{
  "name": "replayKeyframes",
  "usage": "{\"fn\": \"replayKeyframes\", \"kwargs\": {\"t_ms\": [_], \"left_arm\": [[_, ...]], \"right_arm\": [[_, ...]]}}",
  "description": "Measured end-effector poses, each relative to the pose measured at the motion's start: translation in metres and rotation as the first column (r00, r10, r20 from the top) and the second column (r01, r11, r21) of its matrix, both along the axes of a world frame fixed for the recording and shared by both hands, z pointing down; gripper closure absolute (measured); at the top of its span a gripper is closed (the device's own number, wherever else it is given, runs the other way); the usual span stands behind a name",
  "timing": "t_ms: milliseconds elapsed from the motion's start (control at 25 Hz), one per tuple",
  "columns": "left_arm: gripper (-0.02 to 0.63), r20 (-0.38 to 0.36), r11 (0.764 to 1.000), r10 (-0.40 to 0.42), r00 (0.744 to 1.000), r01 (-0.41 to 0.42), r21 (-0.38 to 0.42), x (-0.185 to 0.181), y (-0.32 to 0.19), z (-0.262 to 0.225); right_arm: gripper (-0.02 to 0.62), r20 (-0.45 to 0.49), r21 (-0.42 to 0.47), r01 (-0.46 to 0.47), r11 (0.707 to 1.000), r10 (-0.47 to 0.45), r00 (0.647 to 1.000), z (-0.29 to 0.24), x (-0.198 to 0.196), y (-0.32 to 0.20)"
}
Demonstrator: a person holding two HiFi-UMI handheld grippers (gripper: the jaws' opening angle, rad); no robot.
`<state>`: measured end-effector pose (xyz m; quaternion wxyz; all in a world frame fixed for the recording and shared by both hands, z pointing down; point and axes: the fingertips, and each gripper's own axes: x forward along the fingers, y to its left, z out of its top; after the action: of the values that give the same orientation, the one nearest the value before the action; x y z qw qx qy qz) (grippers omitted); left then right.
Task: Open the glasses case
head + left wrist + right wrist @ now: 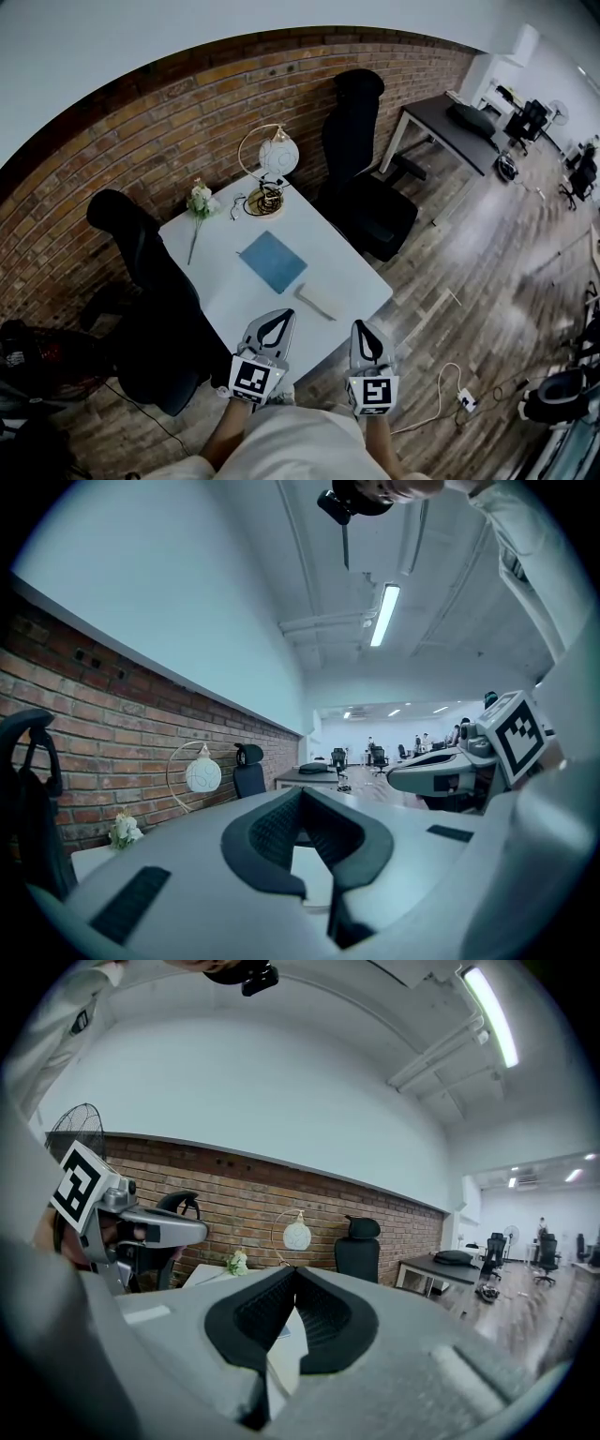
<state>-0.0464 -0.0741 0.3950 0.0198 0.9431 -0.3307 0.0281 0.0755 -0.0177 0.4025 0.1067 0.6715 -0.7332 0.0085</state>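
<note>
Table (220, 281) seen from the head view is white and set against a brick wall, with a glasses case (317, 302) lying flat near its near-right edge, just beside a blue pad (272, 261) at the middle; a globe lamp (277, 155) stands at the far corner and a sprig of flowers (200, 200) lies by the left corner, while black office chairs (141, 267) stand round the table. Left gripper (278, 315) and right gripper (361, 326) are held side by side at the table's near corner, both with jaws closed tip to tip and empty, and the case sits a little beyond them, between their lines, touching neither. Left gripper view looks level over the table: left gripper (300, 791) has its dark pads meeting at the tips with nothing between them, the lamp (202, 775) and flowers (123, 829) show to the left by the bricks, and the right gripper (394, 778) shows at the right; the case cannot be made out here. Right gripper view shows the right gripper (295, 1269) clamped together on nothing, the left gripper (197, 1232) at the left, and the lamp (297, 1235) and flowers (236, 1262) ahead before the wall
</note>
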Motion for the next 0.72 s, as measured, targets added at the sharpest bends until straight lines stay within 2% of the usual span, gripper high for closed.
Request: {"fn": "replayKeyframes", "kwargs": {"t_ms": [320, 560, 720], "left_arm": [[0.603, 0.014, 1.0, 0.024, 1.0, -0.024, -0.009, 0.008, -0.013, 0.015], [0.603, 0.041, 0.998, 0.014, 0.999, -0.011, -0.066, 0.016, -0.016, 0.037], [0.603, 0.061, 0.999, 0.012, 0.998, -0.009, -0.051, 0.022, -0.023, 0.046]], "right_arm": [[0.589, 0.002, -0.031, -0.023, 0.999, 0.023, 1.0, 0.012, 0.007, -0.012], [0.589, 0.005, -0.061, -0.013, 0.998, 0.014, 1.0, 0.027, 0.014, -0.018], [0.589, 0.027, -0.084, 0.013, 0.996, -0.011, 1.0, 0.036, 0.015, -0.027]]}}
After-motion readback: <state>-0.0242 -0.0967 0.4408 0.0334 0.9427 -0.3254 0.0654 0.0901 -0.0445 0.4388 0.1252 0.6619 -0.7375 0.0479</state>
